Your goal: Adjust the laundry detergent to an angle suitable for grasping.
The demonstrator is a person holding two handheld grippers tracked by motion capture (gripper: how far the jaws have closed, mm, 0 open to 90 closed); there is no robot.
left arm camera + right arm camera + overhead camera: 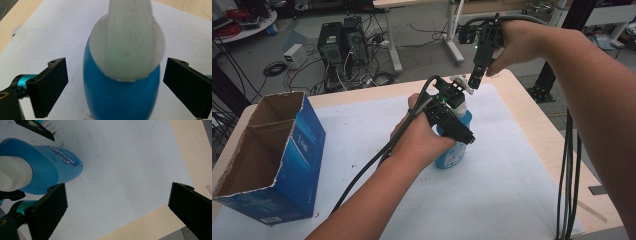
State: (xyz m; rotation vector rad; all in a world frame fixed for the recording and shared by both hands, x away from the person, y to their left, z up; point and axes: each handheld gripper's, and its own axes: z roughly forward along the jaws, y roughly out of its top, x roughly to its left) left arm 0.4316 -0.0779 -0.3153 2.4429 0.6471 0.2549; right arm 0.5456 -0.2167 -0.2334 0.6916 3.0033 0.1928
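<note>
Blue bottle (455,150) upright, nozzle up (jaws astride)

Light wood desk (532,107) w/ white sheet (492,190) over most of its top; sheet marked w/ dark specks and faint pen lines, bare wood showing along the far edge and right edge. Grey floor (422,57) beyond the far edge, cluttered: two black PC towers (343,42) side by side, tangle of black cables (377,75) around them, small white box (293,54) to their left. White legs of another desk (394,42) stand further back. Round white table (249,22) w/ red cables at top left corner of the high view. Black frame posts (557,60) at right. Light even, soft, no hard shadows.
</note>
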